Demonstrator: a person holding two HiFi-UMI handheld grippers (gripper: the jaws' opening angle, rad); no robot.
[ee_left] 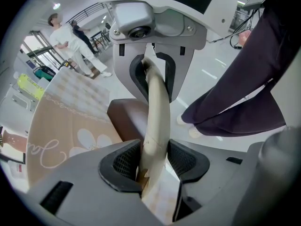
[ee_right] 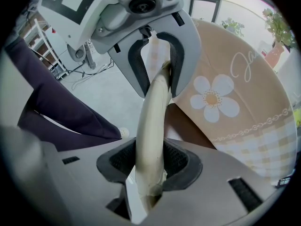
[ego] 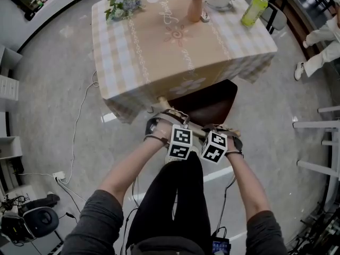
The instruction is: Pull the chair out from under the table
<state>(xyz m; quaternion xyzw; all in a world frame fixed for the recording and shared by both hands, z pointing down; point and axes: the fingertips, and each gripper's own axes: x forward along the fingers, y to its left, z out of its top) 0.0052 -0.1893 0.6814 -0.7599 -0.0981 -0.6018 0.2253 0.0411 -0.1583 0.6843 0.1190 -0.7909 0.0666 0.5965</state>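
**Head view, from above.** The chair (ego: 208,104) has a dark brown padded seat and a pale cream, curved wooden back rail (ego: 196,130). It stands at the near edge of the counter (ego: 159,52), which is draped in a beige checked cloth printed with white flowers. The far part of the seat lies under the hanging cloth, while its near part and the rail show clear of it. The left tool (ego: 166,119) and the right tool (ego: 226,134) point steeply down, side by side on the rail. **Left gripper view.** The ribbed black pads (ee_left: 126,160) of the left tool pinch the rail from both sides, and the right tool sits on the same rail farther along. **Right gripper view.** The right tool (ee_right: 149,161) likewise pinches the rail between its pads. On the far half of the counter stand a bouquet of blue and white flowers (ego: 123,3), a terracotta vase (ego: 195,7) holding a green plant, and a yellow-green plastic bottle (ego: 255,8). A white power strip (ego: 58,176) lies on the grey floor (ego: 53,89) at near left.
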